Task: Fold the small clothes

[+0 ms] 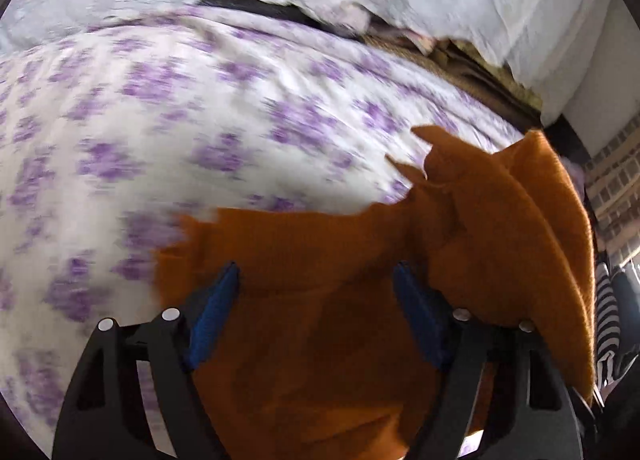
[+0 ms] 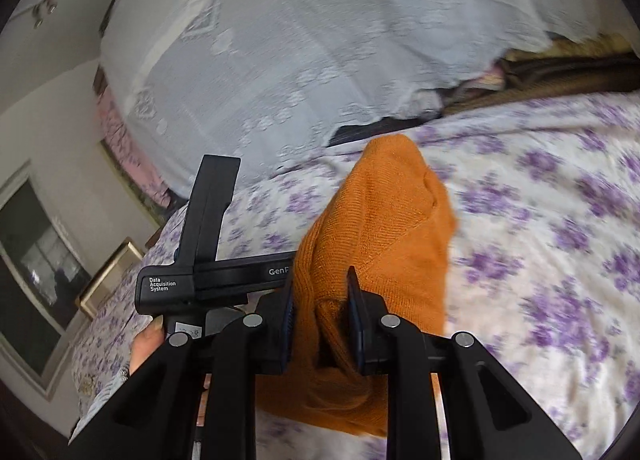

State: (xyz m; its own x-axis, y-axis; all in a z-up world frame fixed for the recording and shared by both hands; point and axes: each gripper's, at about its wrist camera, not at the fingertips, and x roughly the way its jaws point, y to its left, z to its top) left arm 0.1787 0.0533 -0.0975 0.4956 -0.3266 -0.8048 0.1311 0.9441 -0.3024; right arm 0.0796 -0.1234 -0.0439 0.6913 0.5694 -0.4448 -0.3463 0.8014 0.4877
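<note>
The orange knit garment point(image 2: 376, 227) is hanging bunched above the floral bedspread point(image 2: 540, 219), the right gripper point(image 2: 320, 300) pinching a fold while the left gripper point(image 1: 316, 284) is gaping wide around loose cloth, apparently mid-fold, needing a flat lay-down next.

Garment point(image 2: 376, 227) between right gripper point(image 2: 320, 300) fingers, draped ahead onto bed point(image 2: 540, 219). Left gripper point(image 2: 188, 260) just left. Curtain point(image 2: 300, 59) beyond bed.
</note>
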